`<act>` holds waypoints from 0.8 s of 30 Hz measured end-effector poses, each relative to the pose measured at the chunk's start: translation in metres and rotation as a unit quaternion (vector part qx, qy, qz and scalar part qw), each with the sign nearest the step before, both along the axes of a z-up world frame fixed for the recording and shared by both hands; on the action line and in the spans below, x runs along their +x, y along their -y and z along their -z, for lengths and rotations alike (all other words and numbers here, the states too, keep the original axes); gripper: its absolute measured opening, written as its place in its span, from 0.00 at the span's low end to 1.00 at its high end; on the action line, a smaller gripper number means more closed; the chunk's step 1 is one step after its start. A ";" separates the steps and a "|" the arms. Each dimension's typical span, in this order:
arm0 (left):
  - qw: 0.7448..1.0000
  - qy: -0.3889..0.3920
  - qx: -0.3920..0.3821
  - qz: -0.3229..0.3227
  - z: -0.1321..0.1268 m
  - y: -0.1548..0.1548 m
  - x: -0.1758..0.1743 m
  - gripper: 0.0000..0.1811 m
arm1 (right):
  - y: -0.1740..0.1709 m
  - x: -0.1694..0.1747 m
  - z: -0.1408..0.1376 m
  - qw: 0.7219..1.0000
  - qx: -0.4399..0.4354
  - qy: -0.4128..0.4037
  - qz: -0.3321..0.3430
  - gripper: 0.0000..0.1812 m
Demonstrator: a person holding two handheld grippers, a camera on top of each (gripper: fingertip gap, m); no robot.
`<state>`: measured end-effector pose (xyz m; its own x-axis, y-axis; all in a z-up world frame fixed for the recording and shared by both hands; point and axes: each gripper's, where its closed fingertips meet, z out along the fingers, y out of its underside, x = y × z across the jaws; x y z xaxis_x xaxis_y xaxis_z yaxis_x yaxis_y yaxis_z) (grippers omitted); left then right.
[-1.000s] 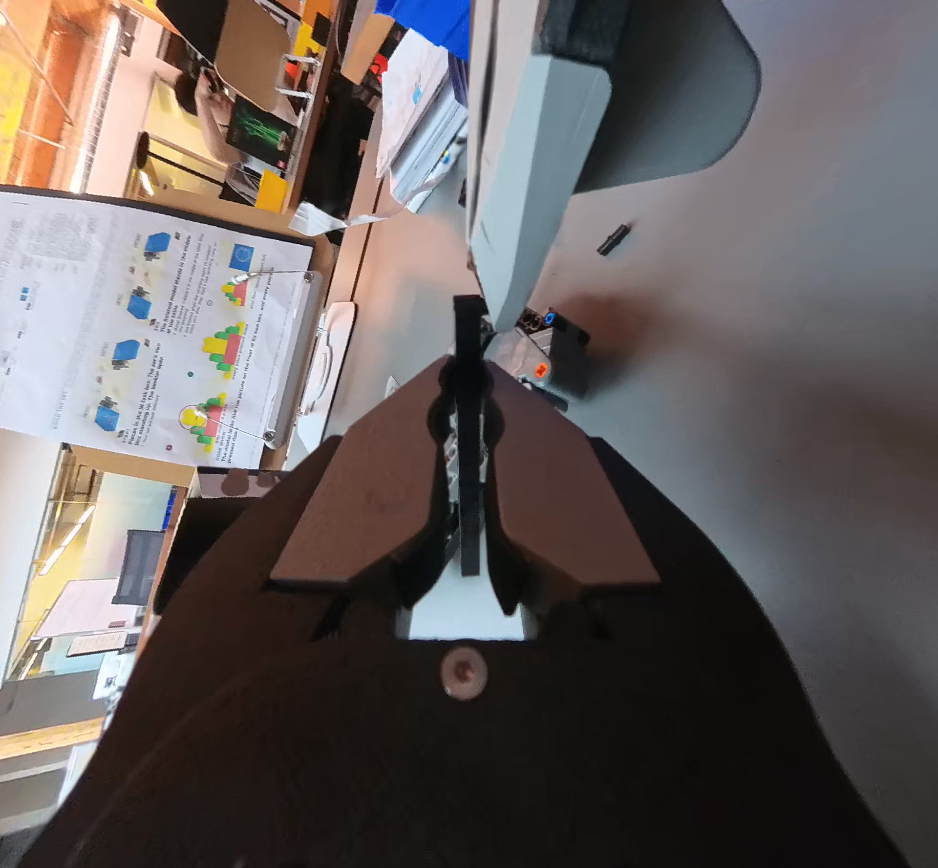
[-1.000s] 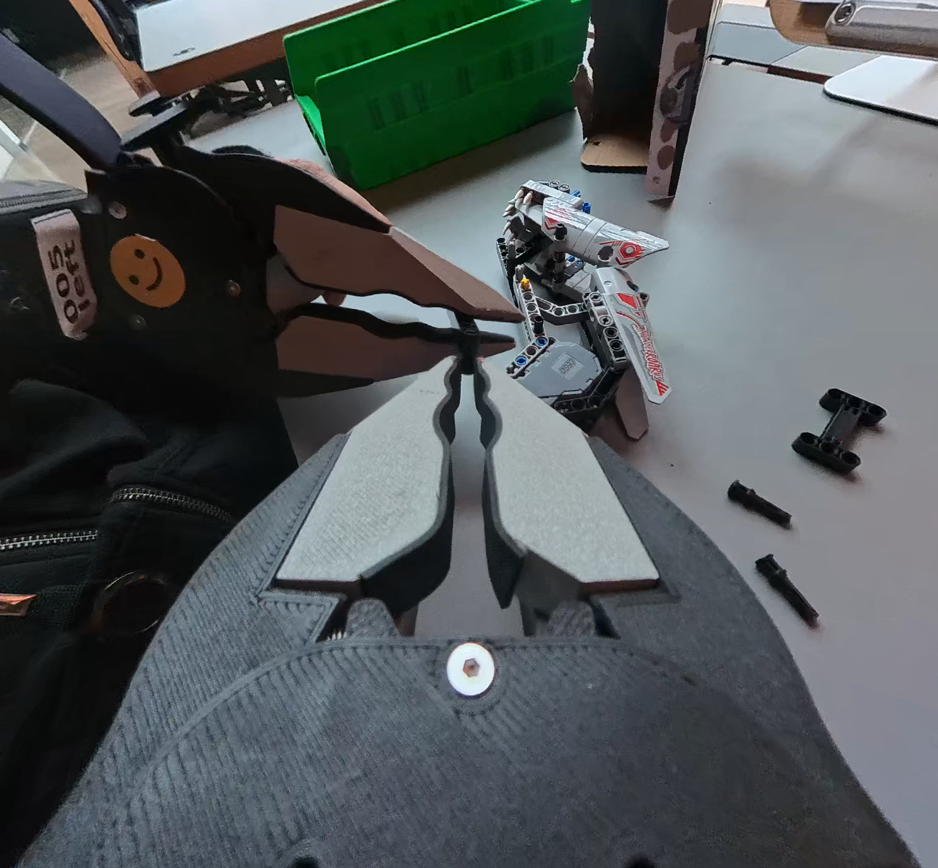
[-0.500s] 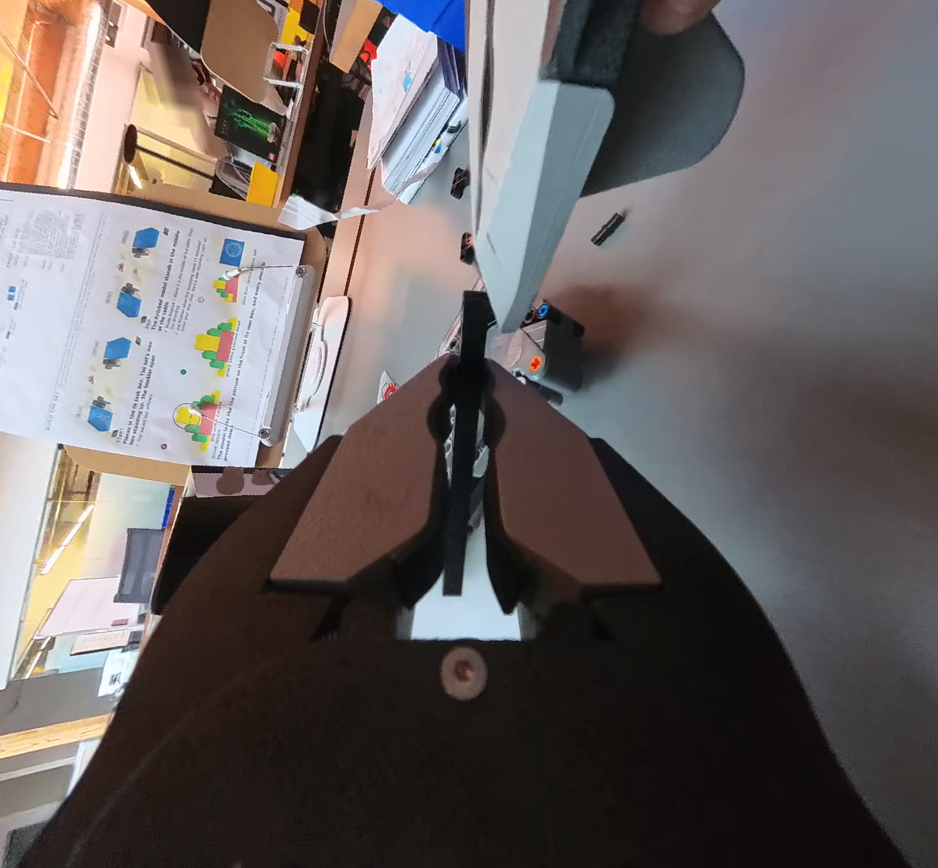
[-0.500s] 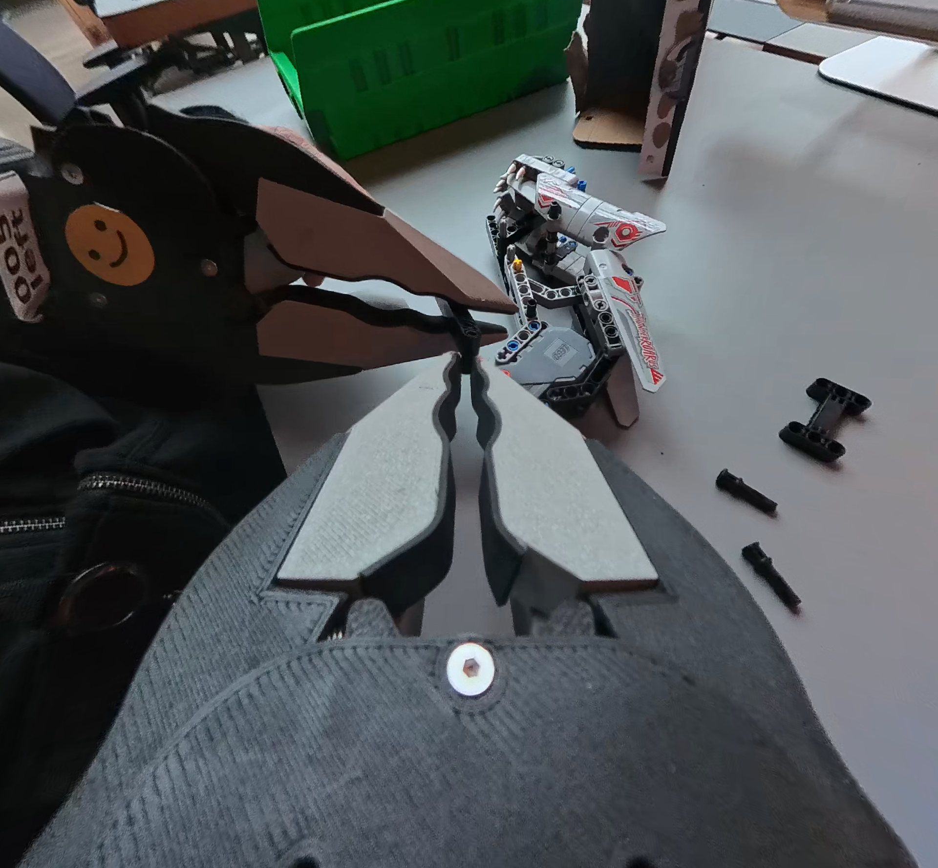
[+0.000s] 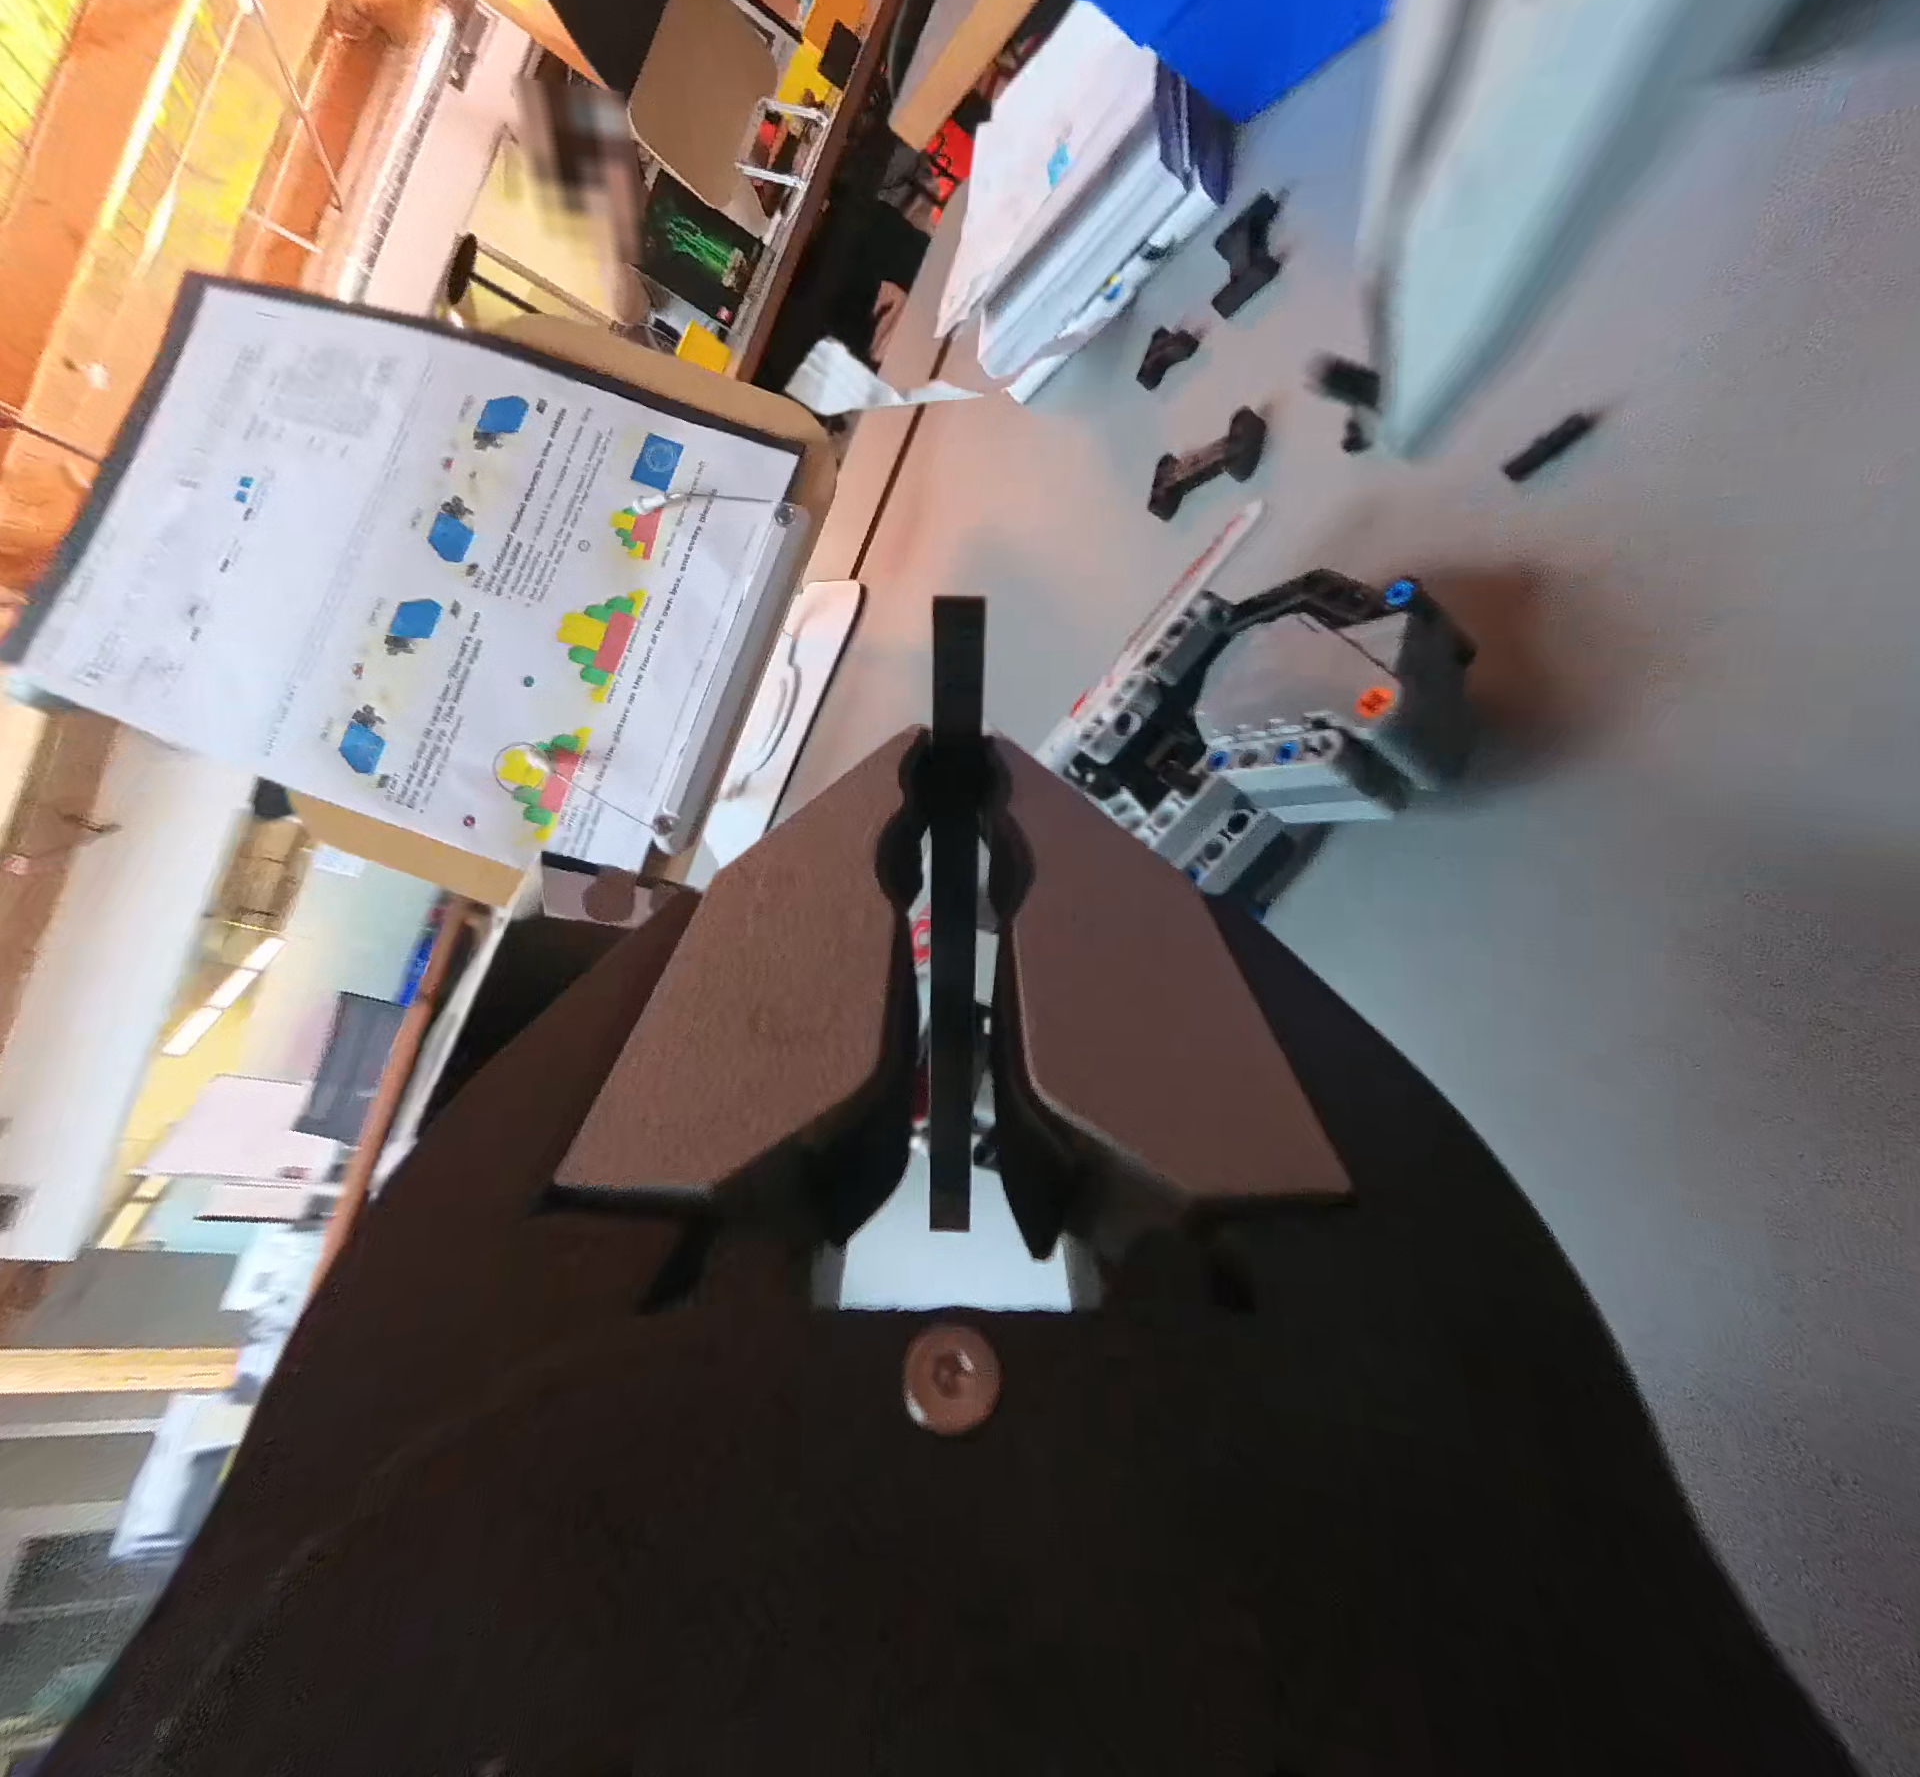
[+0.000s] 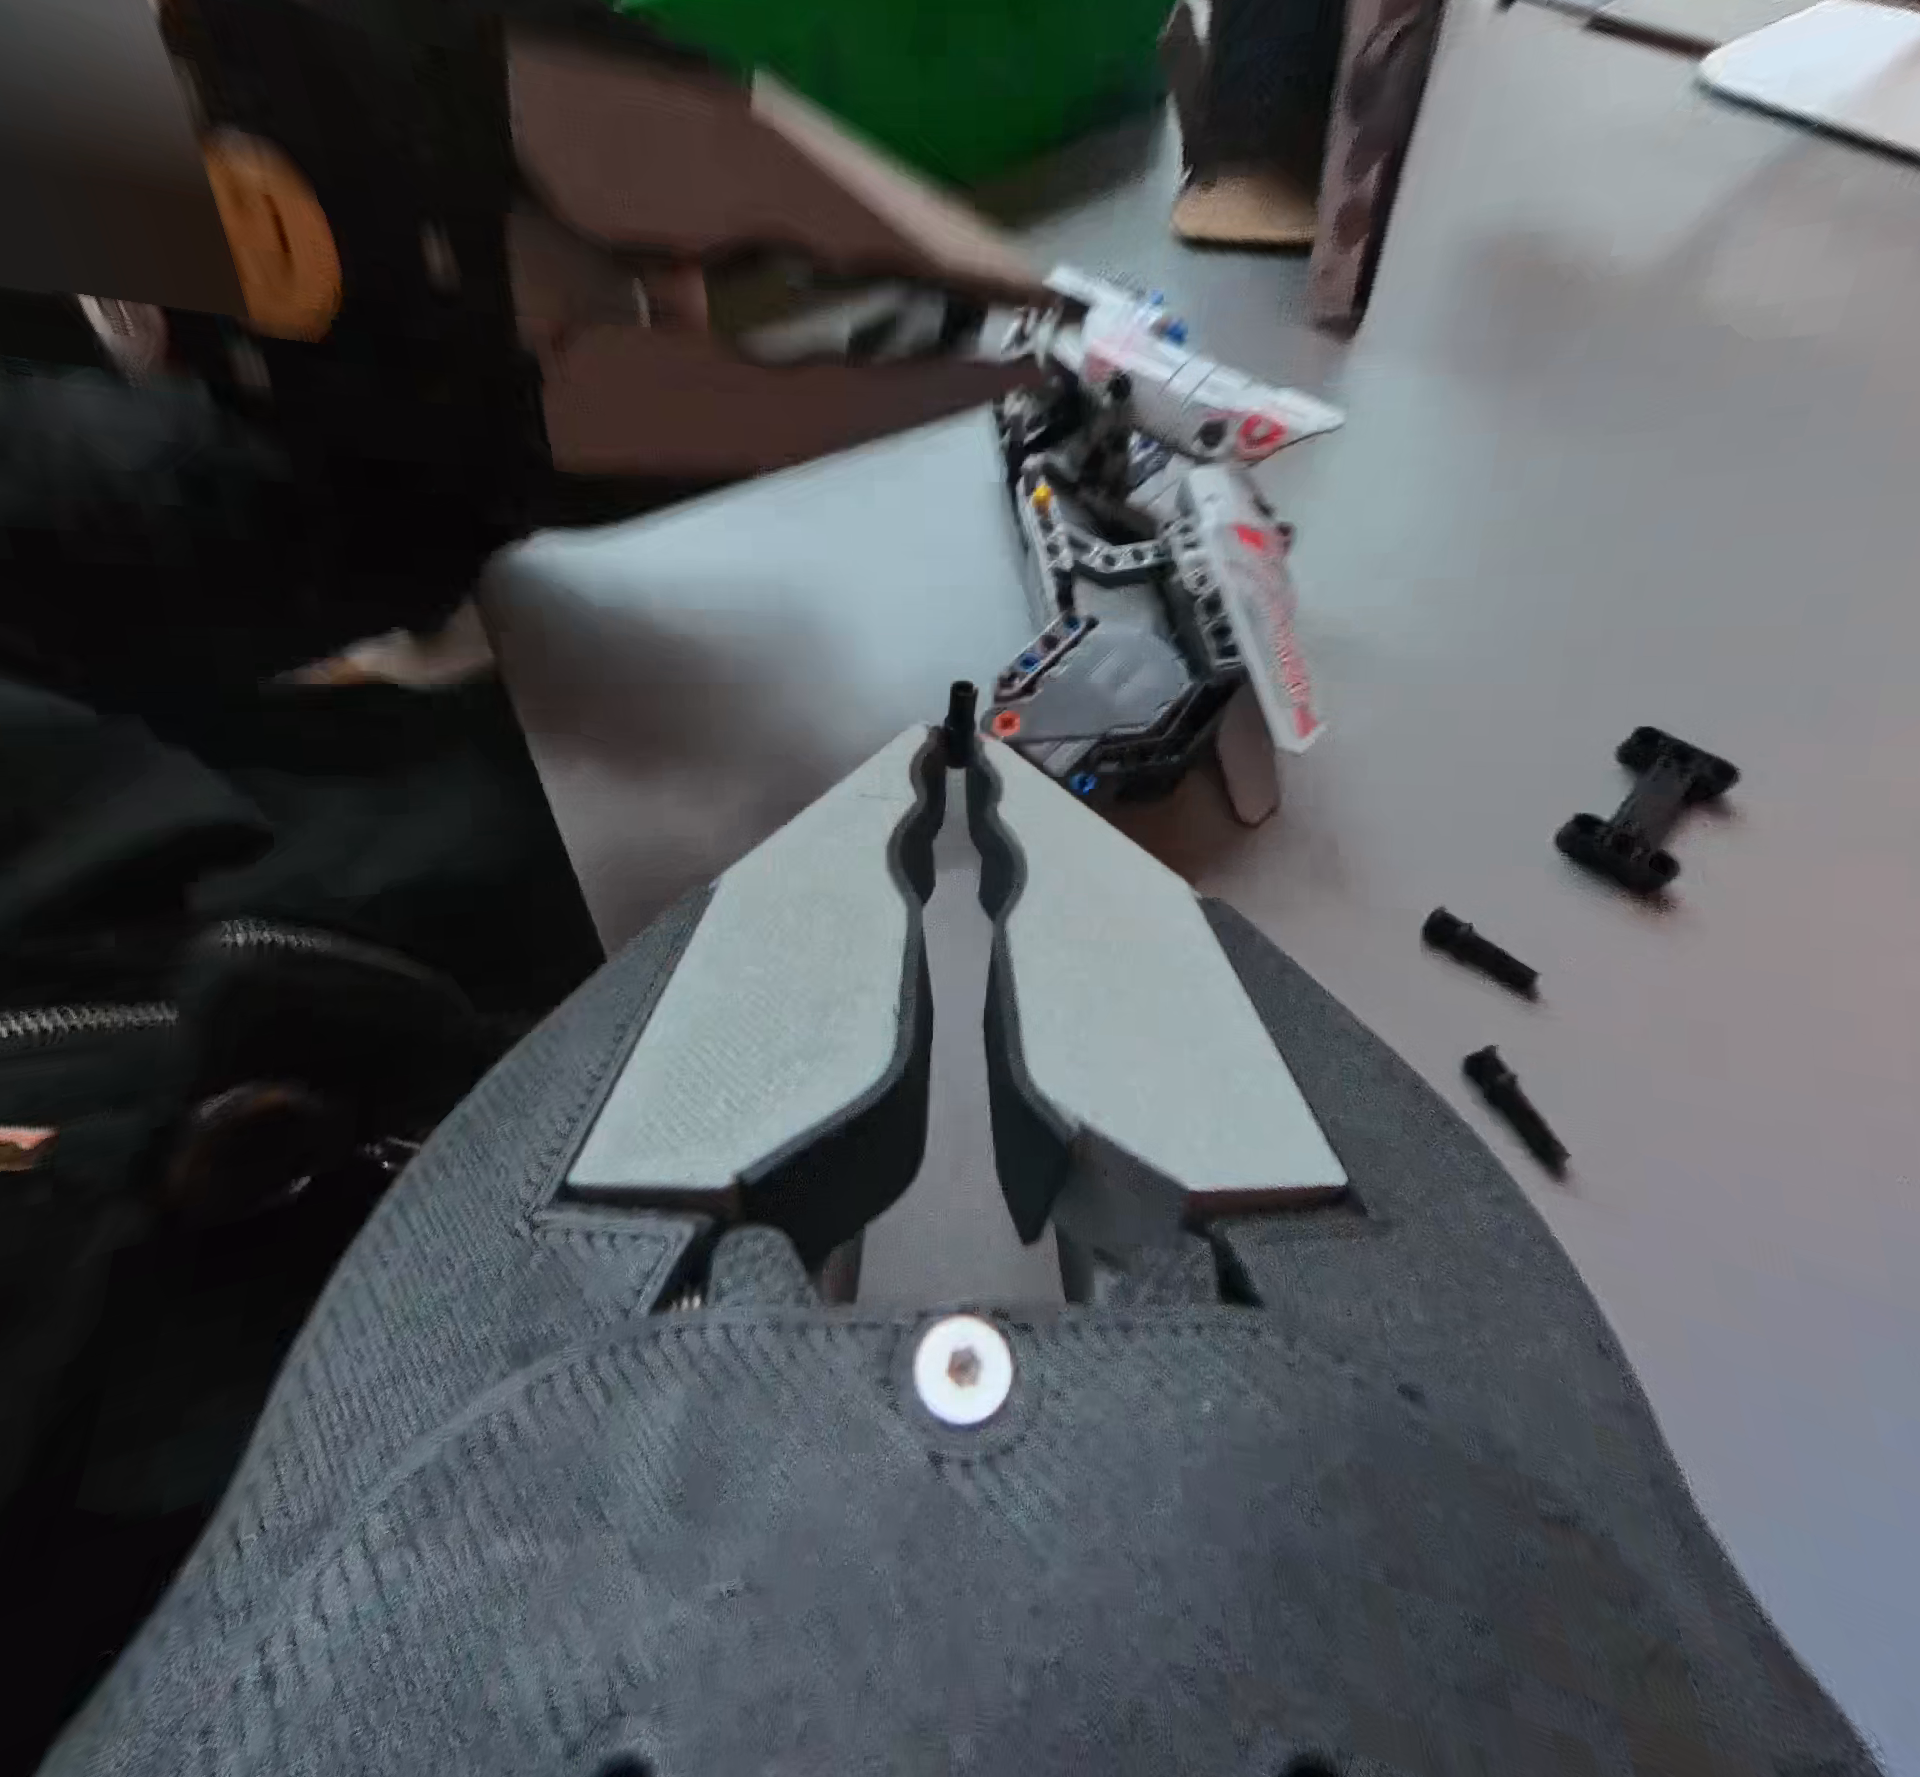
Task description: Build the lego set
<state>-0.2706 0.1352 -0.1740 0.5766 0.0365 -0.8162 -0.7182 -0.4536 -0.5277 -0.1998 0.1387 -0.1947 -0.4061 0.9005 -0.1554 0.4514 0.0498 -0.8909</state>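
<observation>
The half-built lego model point(image 6: 1148, 584) lies on the desk point(image 6: 1610, 439). The right gripper point(image 6: 958, 759), just before the model, has its jaws clamped on a black pin point(image 6: 958, 707) by its very end, so it may twist or drop. The left gripper point(image 5: 958, 771), jaws pinching a black beam point(image 5: 954, 906), hangs above the model (blur suggests motion) and could knock it.

Grey table point(image 6: 1621, 397) — orange-lit wall point(image 5: 156, 117) beyond
</observation>
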 end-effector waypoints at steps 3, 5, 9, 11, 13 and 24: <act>0.998 -0.059 -0.003 0.008 0.004 -0.003 0.010 0.03 | -0.010 -0.001 -0.008 1.000 0.016 -0.022 0.016 0.00; 0.998 -0.058 0.000 0.009 0.004 -0.003 0.011 0.03 | -0.012 -0.002 -0.010 0.999 0.025 -0.032 0.027 0.00; 0.998 -0.057 0.004 0.007 0.005 -0.003 0.010 0.03 | -0.058 -0.003 0.017 0.984 0.136 0.024 0.116 0.04; 0.998 -0.061 0.006 0.013 0.004 -0.004 0.012 0.03 | -0.074 -0.001 0.039 0.975 0.167 0.075 0.128 0.06; 0.997 -0.073 0.005 0.016 0.004 -0.005 0.015 0.03 | -0.076 0.002 0.066 0.971 0.154 0.141 0.118 0.13; 0.998 -0.067 0.000 0.003 0.013 -0.001 -0.001 0.03 | -0.089 -0.003 0.059 0.968 0.169 0.091 0.161 0.15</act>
